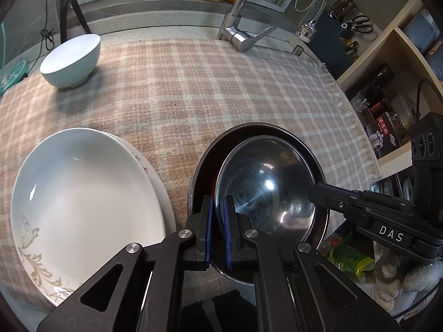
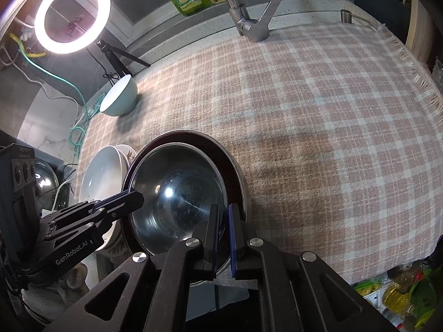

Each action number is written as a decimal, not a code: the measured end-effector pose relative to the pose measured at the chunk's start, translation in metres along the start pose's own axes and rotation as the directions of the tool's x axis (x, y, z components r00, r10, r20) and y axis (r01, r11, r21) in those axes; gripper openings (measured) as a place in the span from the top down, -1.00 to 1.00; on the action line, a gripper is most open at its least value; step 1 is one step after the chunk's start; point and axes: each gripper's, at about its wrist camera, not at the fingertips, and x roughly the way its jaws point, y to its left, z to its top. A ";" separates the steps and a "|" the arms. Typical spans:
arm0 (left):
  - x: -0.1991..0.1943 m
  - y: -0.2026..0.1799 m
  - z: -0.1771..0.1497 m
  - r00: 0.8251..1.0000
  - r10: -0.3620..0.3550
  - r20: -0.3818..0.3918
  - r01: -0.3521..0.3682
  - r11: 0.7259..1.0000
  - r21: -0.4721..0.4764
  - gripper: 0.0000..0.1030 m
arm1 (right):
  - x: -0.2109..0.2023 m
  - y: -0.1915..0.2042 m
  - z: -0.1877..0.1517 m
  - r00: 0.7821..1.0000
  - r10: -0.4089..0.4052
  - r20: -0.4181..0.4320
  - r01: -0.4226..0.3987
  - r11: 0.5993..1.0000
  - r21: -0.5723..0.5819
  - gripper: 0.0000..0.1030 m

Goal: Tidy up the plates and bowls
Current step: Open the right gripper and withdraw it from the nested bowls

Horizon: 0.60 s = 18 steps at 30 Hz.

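A steel bowl rests inside a wider bowl with a dark lining near the front edge of the plaid cloth. My left gripper is shut on the steel bowl's left rim. My right gripper is shut on its opposite rim. Left of the bowls lies a stack of white plates with a leaf pattern. A pale green bowl stands alone at the far left of the cloth.
A chrome faucet rises at the back of the cloth. A ring light on a tripod stands at the back left, with cables beside it. A shelf with bottles is to the right.
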 end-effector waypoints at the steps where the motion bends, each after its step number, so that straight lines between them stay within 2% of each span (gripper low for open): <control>1: 0.000 0.000 0.000 1.000 -0.001 0.000 0.001 1.000 0.000 0.89 | 0.000 0.001 0.000 1.000 -0.003 0.000 0.003 1.000 -0.002 0.85; 14: -0.004 0.000 -0.001 1.000 -0.019 0.004 0.019 1.000 0.007 0.88 | -0.002 0.006 -0.001 1.000 -0.029 0.006 0.029 1.000 -0.011 0.79; 18: -0.008 0.001 0.001 1.000 -0.024 0.017 0.024 1.000 0.001 0.86 | -0.007 0.009 -0.001 0.999 -0.038 0.029 0.039 0.999 -0.020 0.70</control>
